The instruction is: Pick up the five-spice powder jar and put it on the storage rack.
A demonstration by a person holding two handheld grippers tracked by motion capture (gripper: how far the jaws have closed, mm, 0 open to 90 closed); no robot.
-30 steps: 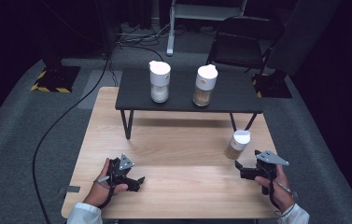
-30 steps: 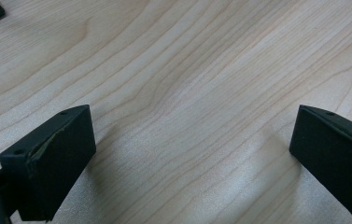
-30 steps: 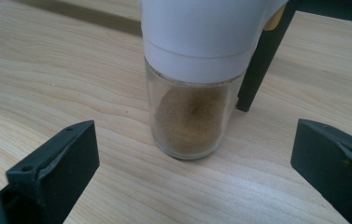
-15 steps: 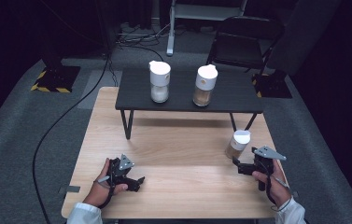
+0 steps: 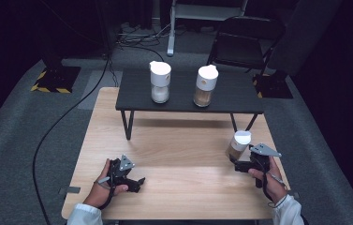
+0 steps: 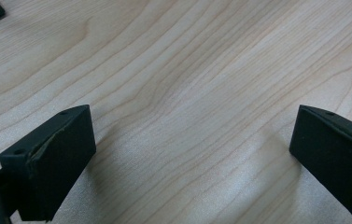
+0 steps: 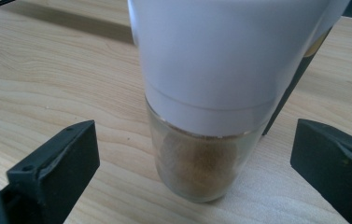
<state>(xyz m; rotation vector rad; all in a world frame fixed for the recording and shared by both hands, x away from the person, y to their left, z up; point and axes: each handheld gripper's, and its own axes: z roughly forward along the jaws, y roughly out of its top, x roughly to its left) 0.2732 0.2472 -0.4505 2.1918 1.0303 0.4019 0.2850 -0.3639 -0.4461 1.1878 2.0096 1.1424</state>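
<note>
At the bottom left of the high view the left gripper [image 5: 126,174] rests low over the bare wooden table [image 5: 174,145], its fingers [image 6: 52,161] released and spread wide with nothing between them but wood grain. At the lower right of the same view the right gripper [image 5: 240,165] sits just beside a small white-capped jar [image 5: 238,145] holding a brown powder, and its own view puts that jar [image 7: 206,107] upright between the open fingers [image 7: 57,168], which stand well clear of the glass on both sides. The step in hand looks like a grasp of this jar; to do it well the fingers should ease forward until the glass body, not the smooth white cap, lies squarely between the pads, then close level and gently so the jar neither tips nor slips. Since the earlier frames the right gripper has moved up and inward toward the jar, while the left gripper has stayed where it was. Farther up the frame, a low dark table [image 5: 188,93] carries two taller white-capped jars, the left one [image 5: 159,82] with pale contents, the right one [image 5: 205,86] brownish; behind it stands a dark chair [image 5: 242,44] on the grey floor.
</note>
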